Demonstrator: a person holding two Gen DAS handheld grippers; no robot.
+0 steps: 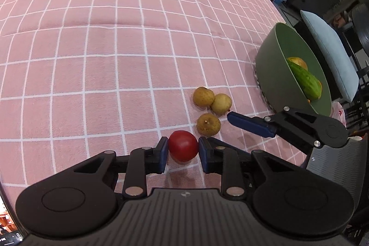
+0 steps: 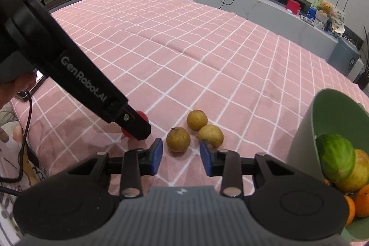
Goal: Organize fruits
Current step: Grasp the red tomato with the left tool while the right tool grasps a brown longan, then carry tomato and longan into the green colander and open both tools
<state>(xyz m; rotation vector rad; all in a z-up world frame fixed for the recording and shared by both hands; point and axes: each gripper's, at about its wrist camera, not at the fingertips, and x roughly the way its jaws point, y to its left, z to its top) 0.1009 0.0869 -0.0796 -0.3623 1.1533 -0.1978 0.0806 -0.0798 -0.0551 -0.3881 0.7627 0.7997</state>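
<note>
Left gripper [image 1: 182, 149] pads touching red tomato [image 1: 183, 148] on counter [image 1: 92, 61]. Right gripper [image 2: 181, 157] wide, empty, yellow fruits [image 2: 178, 138] just ahead. Green bowl [image 1: 272, 57] to right. Risk: round tomato squirting from pads.

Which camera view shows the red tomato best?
The left wrist view: the tomato sits whole between the left gripper pads. In the right wrist view, the left gripper's finger hides most of it.

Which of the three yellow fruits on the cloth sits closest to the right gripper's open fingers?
The lone yellow fruit beside the red tomato, just ahead of the right gripper; the other two touch farther back.
</note>
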